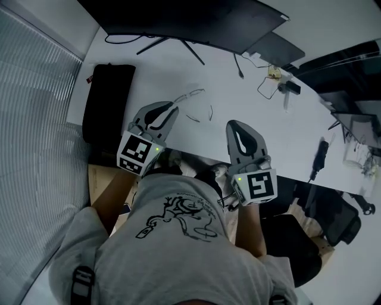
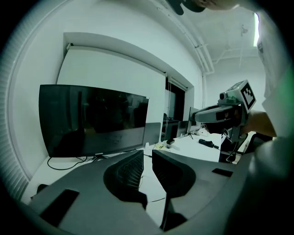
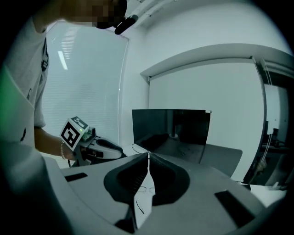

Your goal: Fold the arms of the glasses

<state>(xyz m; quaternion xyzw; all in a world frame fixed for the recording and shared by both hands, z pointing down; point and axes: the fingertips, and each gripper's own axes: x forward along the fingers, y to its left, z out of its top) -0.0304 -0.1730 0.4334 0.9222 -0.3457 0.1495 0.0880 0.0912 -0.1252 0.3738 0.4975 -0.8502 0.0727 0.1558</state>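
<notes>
A pair of thin wire-framed glasses [image 1: 196,105] lies on the white table [image 1: 280,128] with both arms spread open. My left gripper [image 1: 172,108] hovers just left of the glasses, near one arm, with its jaws a little apart and nothing between them. The right gripper [image 1: 232,124] sits to the right of the glasses and nearer to me; its jaws are shut and empty. In the right gripper view the glasses [image 3: 145,189] show through the slit below the closed tips [image 3: 148,155]. The left gripper view has its tips [image 2: 147,153] parted over bare tabletop.
A dark monitor [image 1: 190,18] stands at the table's far edge with a grey slab [image 1: 277,47] beside it. A black pouch [image 1: 107,101] lies at the left. Loose cables [image 1: 271,83] and a black stick-like thing [image 1: 319,156] lie at the right. The near table edge runs under both grippers.
</notes>
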